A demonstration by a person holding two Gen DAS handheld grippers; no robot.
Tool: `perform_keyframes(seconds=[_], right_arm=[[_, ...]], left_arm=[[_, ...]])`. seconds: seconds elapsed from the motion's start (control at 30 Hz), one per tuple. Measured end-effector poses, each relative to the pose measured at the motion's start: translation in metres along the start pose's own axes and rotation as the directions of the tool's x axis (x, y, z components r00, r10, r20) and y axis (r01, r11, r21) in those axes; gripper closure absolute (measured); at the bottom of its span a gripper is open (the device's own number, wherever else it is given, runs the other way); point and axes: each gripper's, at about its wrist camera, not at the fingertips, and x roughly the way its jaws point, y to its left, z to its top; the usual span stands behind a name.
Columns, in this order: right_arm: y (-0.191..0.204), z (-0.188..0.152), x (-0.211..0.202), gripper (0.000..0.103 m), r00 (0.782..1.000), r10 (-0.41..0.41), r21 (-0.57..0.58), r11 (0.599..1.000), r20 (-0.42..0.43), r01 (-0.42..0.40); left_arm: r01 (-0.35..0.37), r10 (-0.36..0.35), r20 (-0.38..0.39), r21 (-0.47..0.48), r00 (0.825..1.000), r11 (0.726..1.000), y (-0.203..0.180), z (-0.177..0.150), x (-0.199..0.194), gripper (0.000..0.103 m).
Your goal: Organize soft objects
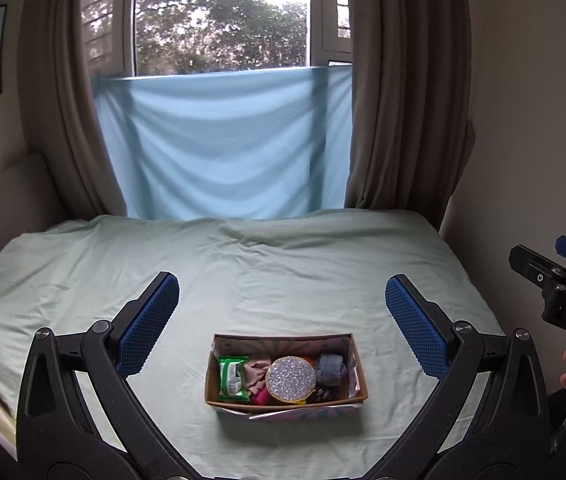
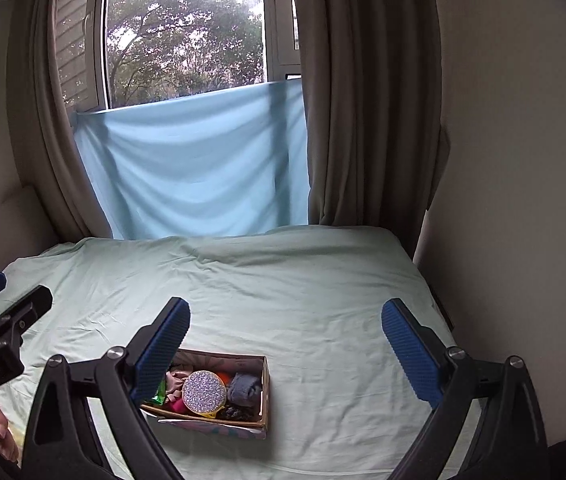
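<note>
A small cardboard box (image 1: 357,374) sits on the pale green bed sheet, also in the right wrist view (image 2: 265,388). It holds a round glittery silver item (image 1: 290,379), a green packet (image 1: 233,378), a beige cloth (image 1: 255,374), a grey-blue rolled cloth (image 1: 330,369) and something pink (image 1: 259,399). My left gripper (image 1: 282,316) is open and empty, held above and in front of the box. My right gripper (image 2: 285,340) is open and empty, to the right of the box; its left finger (image 2: 161,350) overlaps the box's left end.
The bed (image 1: 283,264) fills the view, with a wall on the right (image 2: 523,200) and a headboard on the left (image 1: 11,188). A light blue cloth (image 1: 223,144) hangs over the window between brown curtains (image 1: 395,100).
</note>
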Motion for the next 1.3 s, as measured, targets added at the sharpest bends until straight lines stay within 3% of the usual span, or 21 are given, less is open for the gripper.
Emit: perform_keyframes(seconds=[1.3], right_arm=[[0.000,0.003,-0.011,0.007,0.999,0.002,-0.003,1.000,0.033,-0.002]], left_arm=[[-0.017,0.017,-0.002,0.020,1.000,1.000,-0.001,-0.010,-0.007,0.000]])
